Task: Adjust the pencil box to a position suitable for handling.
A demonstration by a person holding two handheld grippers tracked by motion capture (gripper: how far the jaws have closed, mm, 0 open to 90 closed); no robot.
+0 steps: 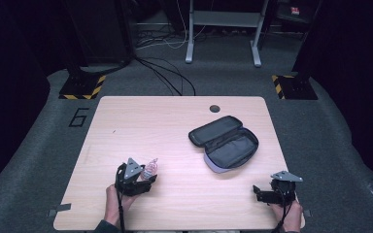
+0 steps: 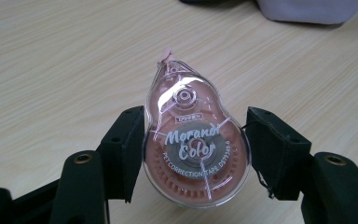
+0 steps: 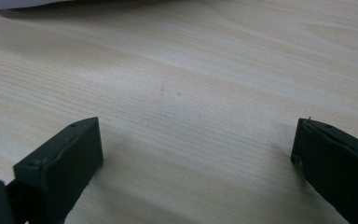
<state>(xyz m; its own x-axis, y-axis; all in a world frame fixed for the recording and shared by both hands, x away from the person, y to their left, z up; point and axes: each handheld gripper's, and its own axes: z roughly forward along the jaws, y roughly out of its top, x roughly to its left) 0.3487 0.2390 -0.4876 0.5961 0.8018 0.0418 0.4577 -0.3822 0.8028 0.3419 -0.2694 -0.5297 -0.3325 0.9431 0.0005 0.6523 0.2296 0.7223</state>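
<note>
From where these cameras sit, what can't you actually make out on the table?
- Inside of the open pencil case: high view, too dark and small to tell whether it holds anything.
- The case in the left gripper view: cut off by the top edge.
- Small print on the correction tape: glare blurs part of it.
- Whether the left tongs truly pinch the tape: a thin gap seems to show at one jaw.
- The right tongs: jaws cut off at the bottom edge.

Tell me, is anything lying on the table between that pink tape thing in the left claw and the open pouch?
Nothing visible does. The left gripper has the correction tape between its jaws, and the wooden table between it and the open pencil case is bare. The right gripper sits off to the side, open.
</note>
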